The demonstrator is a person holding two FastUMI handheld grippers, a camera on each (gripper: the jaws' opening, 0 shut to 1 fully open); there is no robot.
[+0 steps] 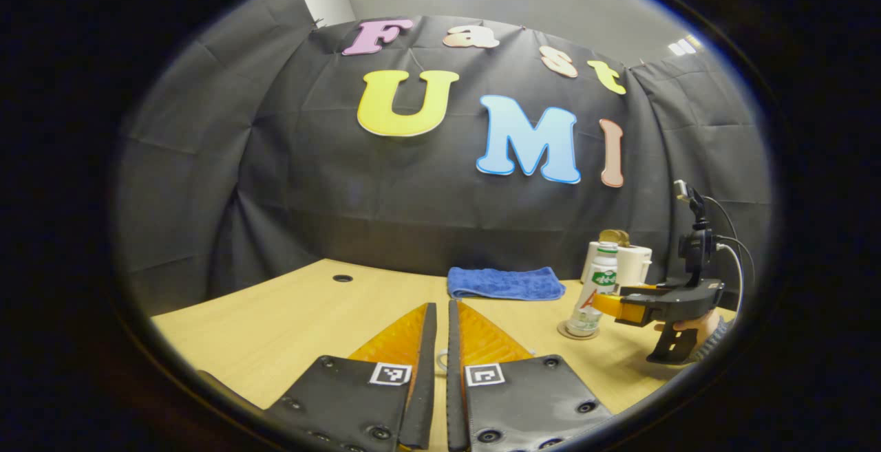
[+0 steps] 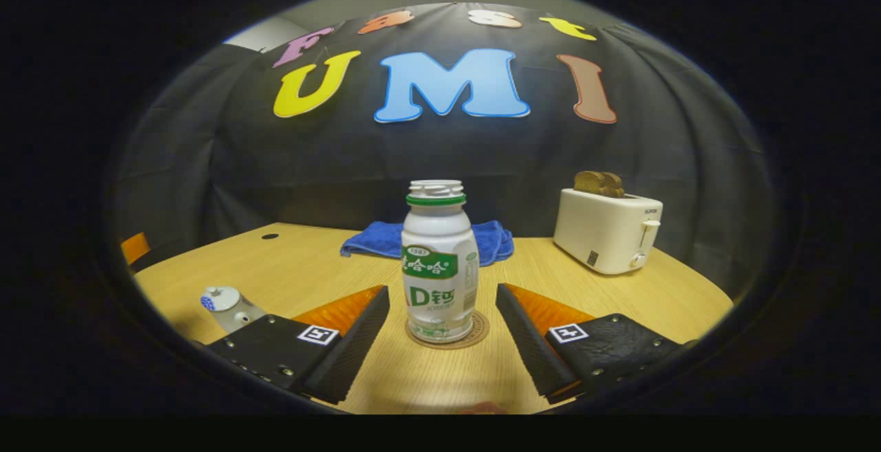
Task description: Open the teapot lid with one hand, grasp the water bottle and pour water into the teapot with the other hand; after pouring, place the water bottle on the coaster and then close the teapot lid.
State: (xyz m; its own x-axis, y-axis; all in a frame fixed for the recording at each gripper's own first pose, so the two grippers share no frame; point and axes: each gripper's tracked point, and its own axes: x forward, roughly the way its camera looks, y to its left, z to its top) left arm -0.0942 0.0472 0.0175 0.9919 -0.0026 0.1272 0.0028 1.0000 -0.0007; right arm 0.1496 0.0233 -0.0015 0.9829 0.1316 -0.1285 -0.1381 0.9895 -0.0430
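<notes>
With the right hand-held gripper (image 2: 442, 331) spread open around the bottle (image 2: 439, 266) on its coaster (image 2: 478, 334), and the left hand-held gripper (image 1: 441, 342) nearly closed on nothing, a sideways nudge could topple the uncapped bottle.

One water bottle (image 2: 439, 266), one coaster (image 2: 478, 331), one teapot (image 2: 229, 306), one blue towel (image 2: 495, 240), one toaster (image 2: 607, 230).

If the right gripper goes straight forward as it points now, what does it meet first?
Most likely the water bottle, which stands on its coaster centred ahead of the open right gripper. The fingers would pass either side of it.
</notes>
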